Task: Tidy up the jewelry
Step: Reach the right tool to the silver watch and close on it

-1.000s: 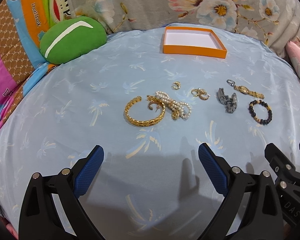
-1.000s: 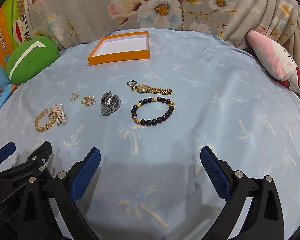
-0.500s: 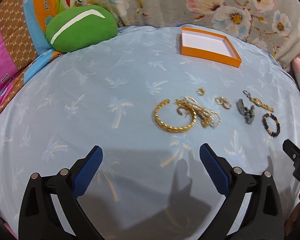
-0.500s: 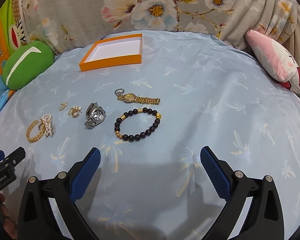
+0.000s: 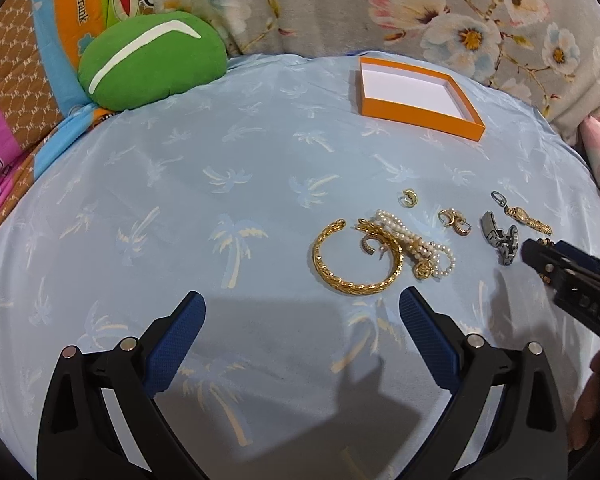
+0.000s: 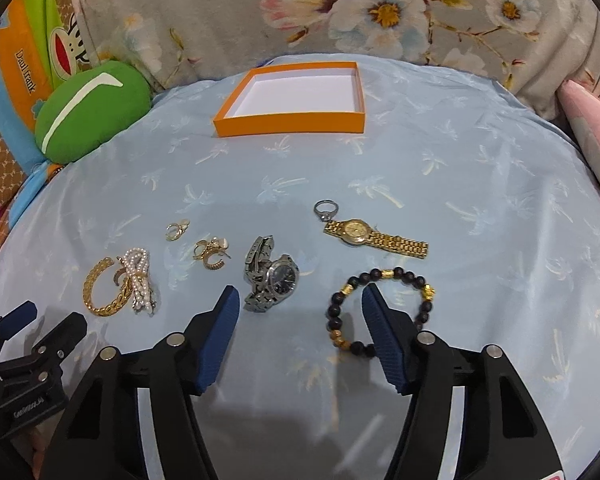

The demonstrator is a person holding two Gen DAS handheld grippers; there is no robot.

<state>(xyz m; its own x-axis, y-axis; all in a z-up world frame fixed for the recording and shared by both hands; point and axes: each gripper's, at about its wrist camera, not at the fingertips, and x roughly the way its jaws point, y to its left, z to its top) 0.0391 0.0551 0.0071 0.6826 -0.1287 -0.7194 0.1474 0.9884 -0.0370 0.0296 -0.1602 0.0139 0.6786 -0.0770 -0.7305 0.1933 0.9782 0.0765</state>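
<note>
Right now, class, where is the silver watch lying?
In the right wrist view, the silver watch lies centre on the blue sheet, between the gold earrings and the dark beaded bracelet.

Bare sheet (image 6: 480, 208) lies between jewelry and orange box (image 6: 288, 124) (open-topped).

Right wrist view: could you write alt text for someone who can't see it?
An open right gripper hovers low over a blue palm-print cloth, one finger inside the loop of a dark bead bracelet. Beyond lie a silver watch, gold watch, earrings, a gold bangle with pearls, and an empty orange box.
</note>
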